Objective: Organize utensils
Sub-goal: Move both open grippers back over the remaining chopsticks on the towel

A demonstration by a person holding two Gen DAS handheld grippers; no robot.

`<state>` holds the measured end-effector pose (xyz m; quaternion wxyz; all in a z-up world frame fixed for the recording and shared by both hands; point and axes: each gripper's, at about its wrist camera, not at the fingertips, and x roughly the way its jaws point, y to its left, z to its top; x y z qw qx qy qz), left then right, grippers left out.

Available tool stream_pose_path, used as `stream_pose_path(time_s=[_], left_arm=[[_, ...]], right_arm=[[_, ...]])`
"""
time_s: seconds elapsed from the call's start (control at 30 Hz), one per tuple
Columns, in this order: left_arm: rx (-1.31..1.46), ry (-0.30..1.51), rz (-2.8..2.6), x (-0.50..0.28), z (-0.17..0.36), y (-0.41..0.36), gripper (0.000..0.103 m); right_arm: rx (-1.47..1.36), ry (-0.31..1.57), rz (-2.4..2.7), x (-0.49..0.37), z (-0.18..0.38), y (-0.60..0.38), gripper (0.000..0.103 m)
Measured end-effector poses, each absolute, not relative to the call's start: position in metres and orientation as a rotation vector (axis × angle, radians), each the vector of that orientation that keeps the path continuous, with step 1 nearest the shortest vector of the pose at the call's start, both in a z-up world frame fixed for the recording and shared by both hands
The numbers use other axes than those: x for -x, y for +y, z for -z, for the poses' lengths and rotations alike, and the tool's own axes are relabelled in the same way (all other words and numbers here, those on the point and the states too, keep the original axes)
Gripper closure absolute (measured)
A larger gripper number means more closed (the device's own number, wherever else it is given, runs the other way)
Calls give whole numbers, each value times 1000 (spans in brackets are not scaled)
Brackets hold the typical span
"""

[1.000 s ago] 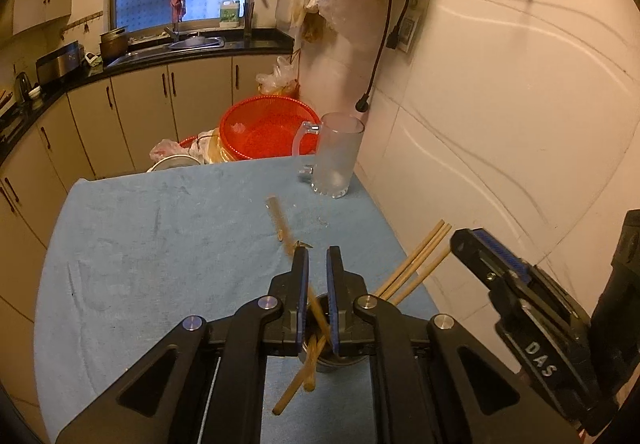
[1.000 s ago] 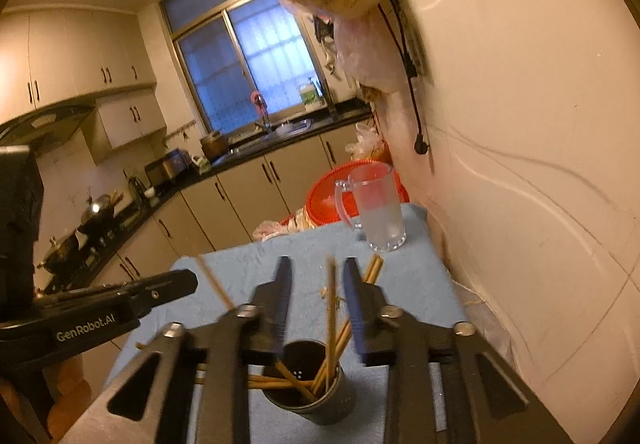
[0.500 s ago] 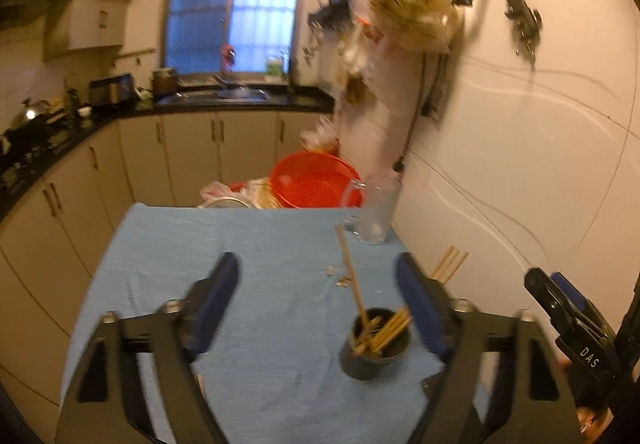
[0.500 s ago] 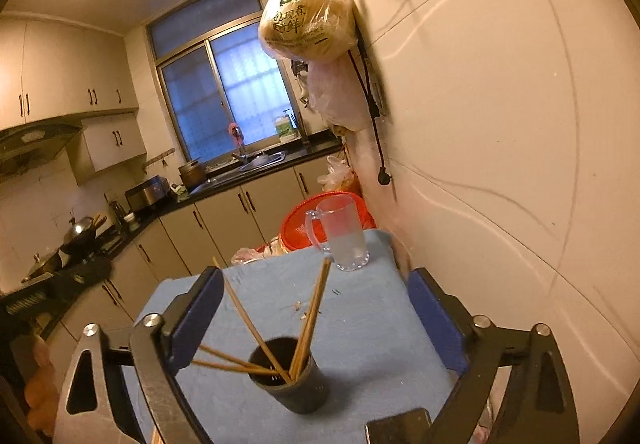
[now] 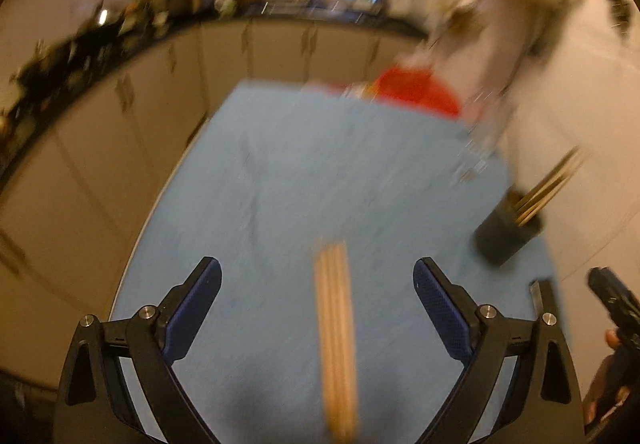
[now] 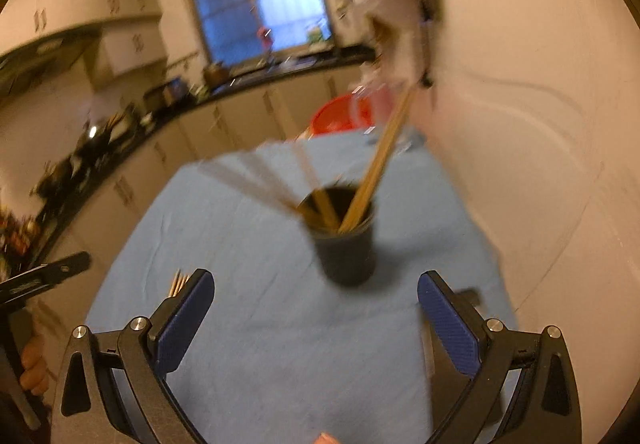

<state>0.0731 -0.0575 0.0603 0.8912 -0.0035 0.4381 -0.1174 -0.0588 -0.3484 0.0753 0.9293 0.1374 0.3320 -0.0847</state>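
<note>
A dark cup with several wooden chopsticks standing in it sits on the blue cloth; it also shows at the right in the left wrist view. A bundle of loose chopsticks lies flat on the cloth between the open fingers of my left gripper. My right gripper is open and empty, just short of the cup. Tips of the loose bundle peek out by the right gripper's left finger. Both views are motion-blurred.
The blue cloth covers the table beside a white wall. A red basin and a glass mug stand at the far end. Kitchen cabinets run along the left and back.
Both grippers have opened and pulled back from the cup. The left gripper has swung left and down over the loose chopstick bundle. The right gripper has dropped closer to the cup.
</note>
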Motion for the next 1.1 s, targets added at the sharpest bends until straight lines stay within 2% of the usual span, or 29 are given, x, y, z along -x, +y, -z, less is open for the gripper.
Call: stream_pose_path(time_s=[0.2, 0.53, 1.1], left_arm=[[53, 1147, 245, -103, 0, -33, 7], [36, 1280, 210, -150, 41, -53, 7], [-87, 1309, 141, -183, 64, -84, 10]], right_arm=[[-292, 783, 111, 48, -45, -312, 0], [-303, 838, 118, 43, -33, -305, 0], [-341, 832, 112, 48, -32, -312, 0]])
